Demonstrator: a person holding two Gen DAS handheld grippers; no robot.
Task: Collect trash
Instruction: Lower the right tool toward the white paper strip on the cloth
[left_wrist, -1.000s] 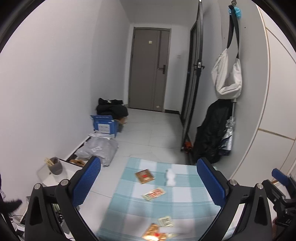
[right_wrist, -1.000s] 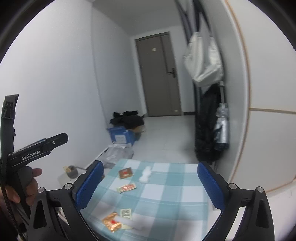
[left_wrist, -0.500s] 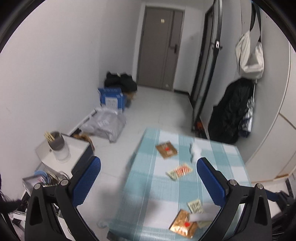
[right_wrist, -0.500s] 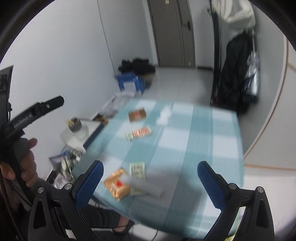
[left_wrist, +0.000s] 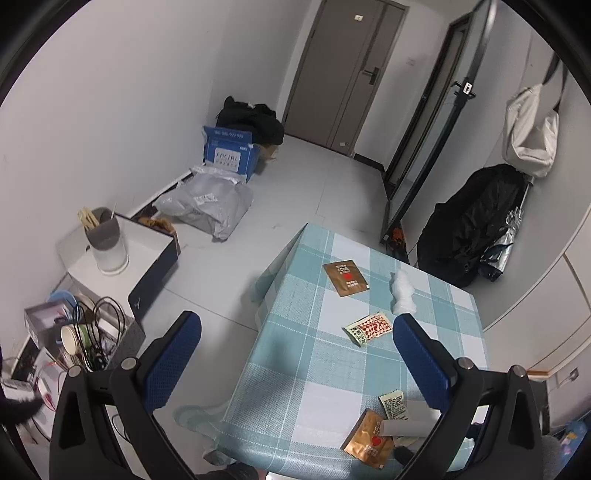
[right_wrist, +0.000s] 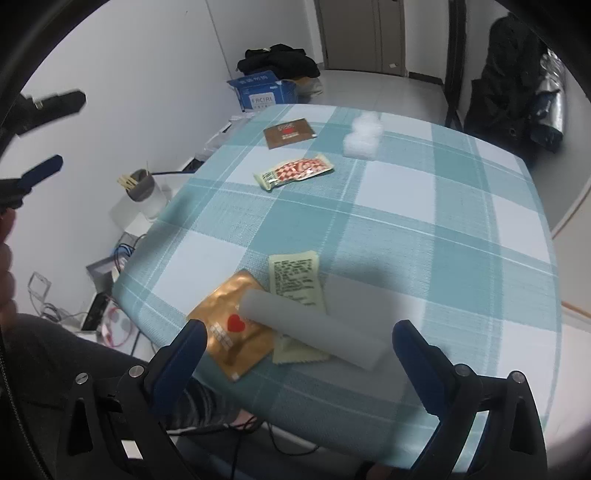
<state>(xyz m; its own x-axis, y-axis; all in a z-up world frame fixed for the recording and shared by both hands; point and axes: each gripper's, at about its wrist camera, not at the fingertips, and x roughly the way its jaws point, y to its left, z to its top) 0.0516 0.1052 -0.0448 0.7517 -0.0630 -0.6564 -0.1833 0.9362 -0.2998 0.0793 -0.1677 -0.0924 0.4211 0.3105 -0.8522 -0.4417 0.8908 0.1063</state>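
Both grippers, left gripper (left_wrist: 295, 354) and right gripper (right_wrist: 299, 350), hang spread and empty above the table's (right_wrist: 461, 236) near edge, where wrappers (right_wrist: 236, 325) await collection.

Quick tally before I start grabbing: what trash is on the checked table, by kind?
Foil or printed snack wrappers: 3, brown, red-and-white, orange
Pale printed sachets: 1
White crumpled wads: 1
Translucent tubes: 1
Total: 6

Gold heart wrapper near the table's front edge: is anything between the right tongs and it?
Partly. A translucent white tube lies across the gold heart wrapper's right side and the pale printed packet. The wrapper's left part is uncovered, and the open right tongs hover just short of it, empty.
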